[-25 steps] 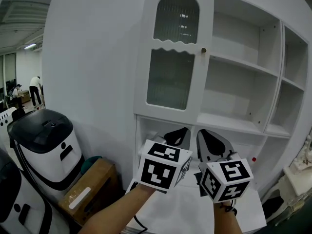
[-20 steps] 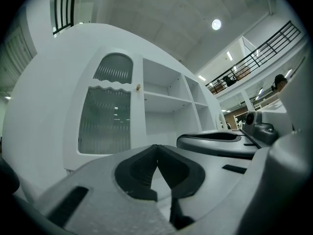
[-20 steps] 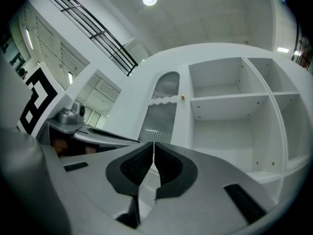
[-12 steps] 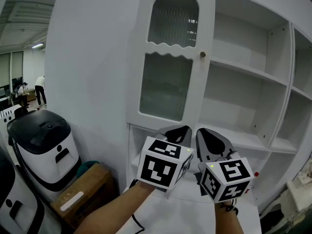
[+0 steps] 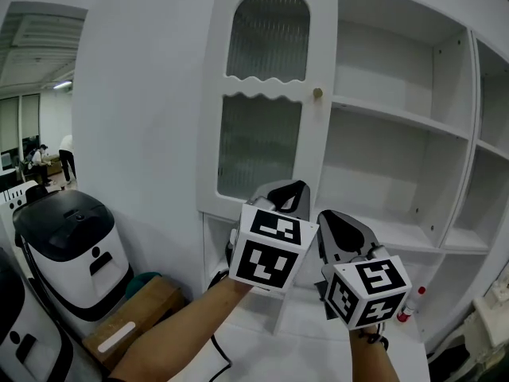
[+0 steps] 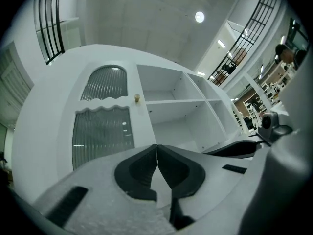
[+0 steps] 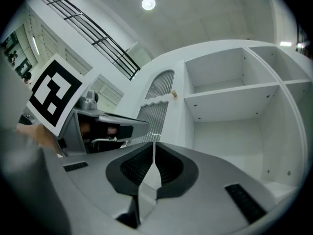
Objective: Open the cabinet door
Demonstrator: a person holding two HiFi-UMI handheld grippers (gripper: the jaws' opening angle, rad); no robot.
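Both claws empty, cabinet door (image 5: 266,94) closed up ahead
My left claw (image 5: 296,191) and right claw (image 5: 334,223) each have their jaws pressed together on nothing, side by side and well short of the door, which stands shut at the left of the open shelves (image 5: 398,118). I judge it a light, stiff panel, but its ribbed glass panes (image 5: 258,146) are fragile, so I'd keep off them. The place to take hold is the small round knob (image 5: 317,93) at the door's right edge; it looks smooth and could slip, so I'd spread one claw first and pinch it squarely
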